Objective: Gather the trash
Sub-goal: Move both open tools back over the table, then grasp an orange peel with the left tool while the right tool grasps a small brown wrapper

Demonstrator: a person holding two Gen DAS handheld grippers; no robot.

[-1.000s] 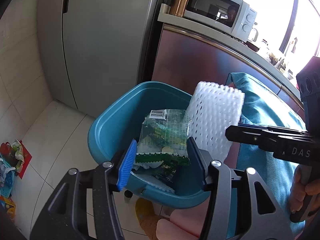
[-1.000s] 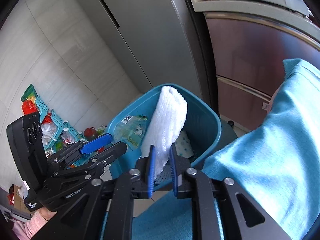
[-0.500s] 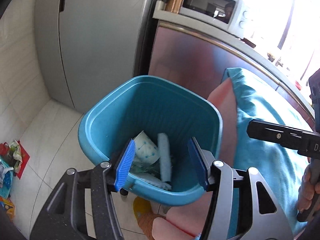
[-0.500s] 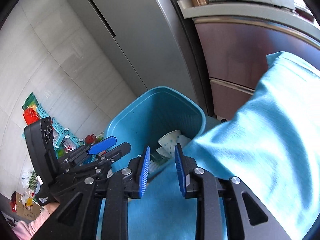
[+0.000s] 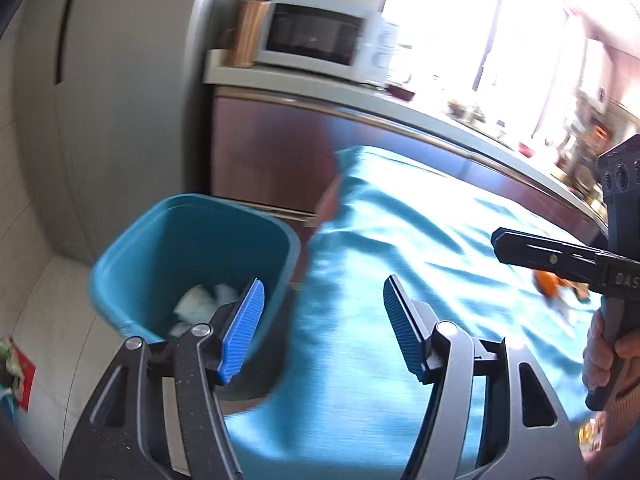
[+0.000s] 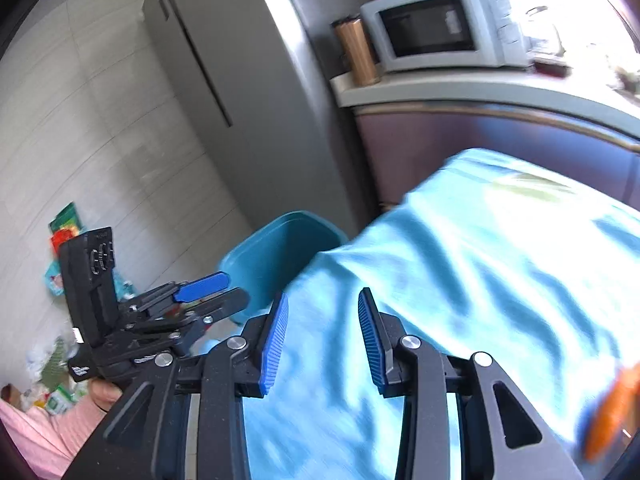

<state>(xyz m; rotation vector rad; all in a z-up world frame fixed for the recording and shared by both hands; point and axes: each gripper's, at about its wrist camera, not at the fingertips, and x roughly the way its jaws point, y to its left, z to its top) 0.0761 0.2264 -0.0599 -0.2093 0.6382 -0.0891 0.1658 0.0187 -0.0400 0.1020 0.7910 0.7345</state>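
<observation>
Both grippers empty and over the near part of the teal cloth (image 5: 400,240). Left gripper (image 5: 322,326) jaws opening, well apart, nothing between the blue pads but cloth beneath and the bin's right wall. Right gripper (image 6: 322,338) jaws also opening, a narrower gap, only cloth seen through it.

Next piece of trash probably the orange scrap (image 5: 546,282) on the cloth, right of the left gripper and farther away, partly hidden behind the right gripper's fingers in the left view. Same orange scrap a blurred streak at the right edge of the right view, below and right of those jaws. Shape and long axis impossible to tell through the blur. Right hand (image 5: 608,356) judged the nearer one, so likely the one to swing right and down. A faint greenish smear far across the cloth, too blurred to name.

Teal bin (image 5: 120,256) on the floor at the cloth's left edge, open-topped, left of both grippers. Inside, low down: pale crumpled wrappers (image 5: 202,306), contents otherwise hard to make out. More litter on the floor at far left, too blurred to name.
</observation>
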